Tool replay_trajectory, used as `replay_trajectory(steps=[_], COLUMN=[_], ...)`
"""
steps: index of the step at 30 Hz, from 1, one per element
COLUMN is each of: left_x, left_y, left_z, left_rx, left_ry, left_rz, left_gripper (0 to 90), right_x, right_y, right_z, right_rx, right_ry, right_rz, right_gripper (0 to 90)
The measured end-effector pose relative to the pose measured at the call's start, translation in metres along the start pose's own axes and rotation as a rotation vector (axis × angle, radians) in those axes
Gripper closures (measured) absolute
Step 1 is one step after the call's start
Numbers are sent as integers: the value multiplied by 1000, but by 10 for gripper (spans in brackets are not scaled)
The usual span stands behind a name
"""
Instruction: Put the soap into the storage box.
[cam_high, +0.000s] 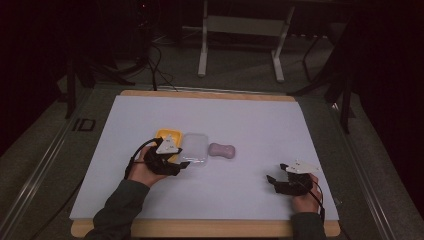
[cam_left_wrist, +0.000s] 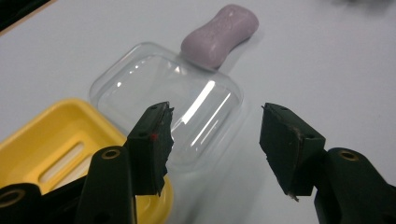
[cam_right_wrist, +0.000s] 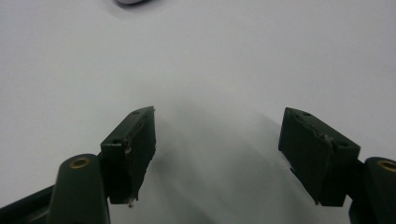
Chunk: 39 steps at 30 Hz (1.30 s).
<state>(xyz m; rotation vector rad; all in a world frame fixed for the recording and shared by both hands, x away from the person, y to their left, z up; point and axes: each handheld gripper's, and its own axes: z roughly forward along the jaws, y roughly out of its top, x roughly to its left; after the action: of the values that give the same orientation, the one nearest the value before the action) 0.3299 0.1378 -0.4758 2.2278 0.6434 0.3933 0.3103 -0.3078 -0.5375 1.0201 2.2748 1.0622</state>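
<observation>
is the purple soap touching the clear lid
Touching. In the left gripper view the purple soap meets the far rim of the clear lid with no white table showing between them.

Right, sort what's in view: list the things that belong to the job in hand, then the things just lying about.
In the job:
- clear lid, in front of the open left hand-held gripper
- yellow dish, beside the lid
- soap, at the lid's far edge

Lying about:
- white stand on the floor beyond the table
- cables on the floor
</observation>
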Motion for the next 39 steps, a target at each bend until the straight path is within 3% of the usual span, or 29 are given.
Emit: replay_trajectory(steps=[19,28,39], left_x=[12,21,24], left_y=[33,44,56], left_z=[13,20,29], left_rx=[0,-3,29], left_ry=[-11,-53,-70], left_rz=[54,55,101], left_gripper=[428,427,411], right_x=[0,0,0], right_y=[0,0,0], right_z=[0,0,0], right_rx=[-3,-3,-3], right_ry=[3,3,3], right_rz=[3,1,0], right_gripper=[262,262,262])
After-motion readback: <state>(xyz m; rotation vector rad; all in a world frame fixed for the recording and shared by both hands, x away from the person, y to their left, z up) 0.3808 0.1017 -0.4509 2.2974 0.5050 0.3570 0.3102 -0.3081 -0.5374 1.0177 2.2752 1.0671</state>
